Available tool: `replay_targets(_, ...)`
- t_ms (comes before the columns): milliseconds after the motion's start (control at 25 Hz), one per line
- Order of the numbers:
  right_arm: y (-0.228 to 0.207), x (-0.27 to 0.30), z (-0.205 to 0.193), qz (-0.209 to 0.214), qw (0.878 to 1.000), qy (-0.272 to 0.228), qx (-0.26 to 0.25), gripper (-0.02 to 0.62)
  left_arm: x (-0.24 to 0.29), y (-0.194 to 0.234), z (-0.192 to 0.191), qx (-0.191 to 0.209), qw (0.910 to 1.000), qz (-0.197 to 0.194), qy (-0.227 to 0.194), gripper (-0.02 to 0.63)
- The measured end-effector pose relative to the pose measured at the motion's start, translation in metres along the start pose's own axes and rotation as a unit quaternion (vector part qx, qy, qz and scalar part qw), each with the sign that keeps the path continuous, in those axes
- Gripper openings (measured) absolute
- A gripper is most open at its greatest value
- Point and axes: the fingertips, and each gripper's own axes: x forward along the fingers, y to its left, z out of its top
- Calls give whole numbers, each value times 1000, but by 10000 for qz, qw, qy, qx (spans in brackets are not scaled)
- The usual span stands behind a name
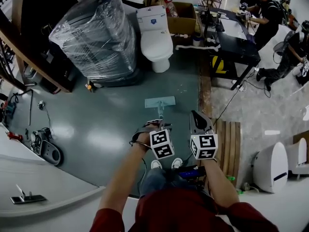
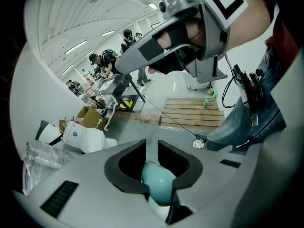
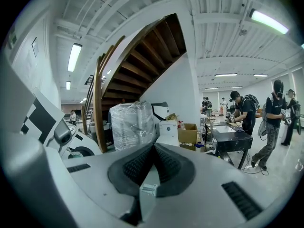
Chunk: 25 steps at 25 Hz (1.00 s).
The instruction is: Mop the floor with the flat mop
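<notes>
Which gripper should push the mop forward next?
Left. The left gripper is shut on the mop handle, mop head flat on the floor ahead. The right gripper is shut on nothing.

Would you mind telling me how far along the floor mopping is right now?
Done: left claw shut on the mop handle, mop head flat on the green floor. In hand: mop held out ahead of the shoes. Left: right claw, shut and empty, is off the handle; no wet streaks show, so most mopping likely remains.

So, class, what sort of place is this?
Probably an indoor workshop or test hall, not a home: a toilet, a plastic-wrapped stack and a black workbench stand in one open room.
</notes>
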Motion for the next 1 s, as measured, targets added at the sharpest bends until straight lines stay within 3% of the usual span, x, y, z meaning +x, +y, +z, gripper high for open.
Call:
replay_targets(400, 29, -14, 5, -264, 9996, -74, 2, 17, -13, -28, -32, 139, 9999, -9, -78, 78)
replay_targets(1000, 53, -4, 14, -253, 9996, -71, -125, 17, -25, -15, -47, 37, 9998, 19, -175, 77)
